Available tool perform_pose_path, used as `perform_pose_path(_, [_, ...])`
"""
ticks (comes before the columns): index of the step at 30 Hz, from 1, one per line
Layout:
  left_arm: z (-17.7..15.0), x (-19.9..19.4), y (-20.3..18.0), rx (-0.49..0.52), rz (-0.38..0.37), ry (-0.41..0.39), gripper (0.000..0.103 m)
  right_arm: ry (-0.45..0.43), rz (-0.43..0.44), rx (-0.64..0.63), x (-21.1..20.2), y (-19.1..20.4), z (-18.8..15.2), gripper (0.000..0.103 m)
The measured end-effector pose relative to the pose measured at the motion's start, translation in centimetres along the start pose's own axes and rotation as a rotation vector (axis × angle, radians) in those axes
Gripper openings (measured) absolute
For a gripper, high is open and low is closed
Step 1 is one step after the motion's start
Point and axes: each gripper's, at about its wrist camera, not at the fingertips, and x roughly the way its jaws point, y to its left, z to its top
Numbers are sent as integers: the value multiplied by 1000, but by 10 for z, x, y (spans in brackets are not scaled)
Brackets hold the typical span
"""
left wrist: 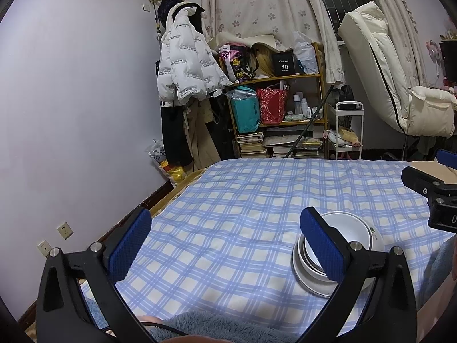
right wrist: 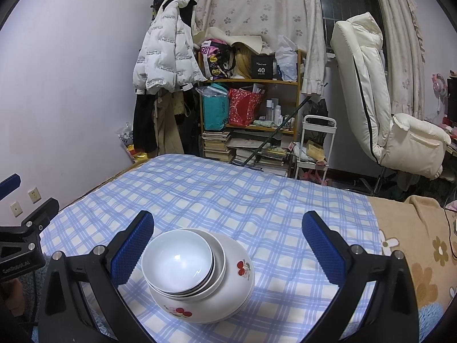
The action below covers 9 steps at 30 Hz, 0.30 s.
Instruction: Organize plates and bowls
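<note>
My stack of bowls and plates (right wrist: 200,274) sits on the bed's blue checked sheet (right wrist: 257,200), and I place everything else from that stack. The small white bowl (right wrist: 177,263) is on top, nested inside wider white dishes, with a cherry-printed plate (right wrist: 240,268) spreading out beneath them. My right gripper (right wrist: 228,248) hovers just above and behind the stack, its jaws spread wide and holding nothing; the left blue pad (right wrist: 134,245) lies just beside the top bowl's rim, while the right pad stands well apart from the stack. Whether that left pad touches the bowl I cannot tell. My left gripper (left wrist: 225,248) is to the left of the stack, also spread wide and empty; in its own view the stack (left wrist: 337,257) lies partly behind its right pad (left wrist: 320,245), and the rest of the opening shows only bare sheet. Beyond the stack, past the foot of the bed, stand a cluttered shelf (right wrist: 248,108) and a white puffer jacket (right wrist: 165,57) hanging on the wall. To the right of the stack a tan flowered blanket (right wrist: 414,243) covers the bed's edge.
</note>
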Motion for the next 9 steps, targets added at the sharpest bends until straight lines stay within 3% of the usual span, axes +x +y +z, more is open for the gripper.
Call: perform_pose_path(9, [0,0,-1,1,-1,-1,102,0,-2,1,-1,1,1,103])
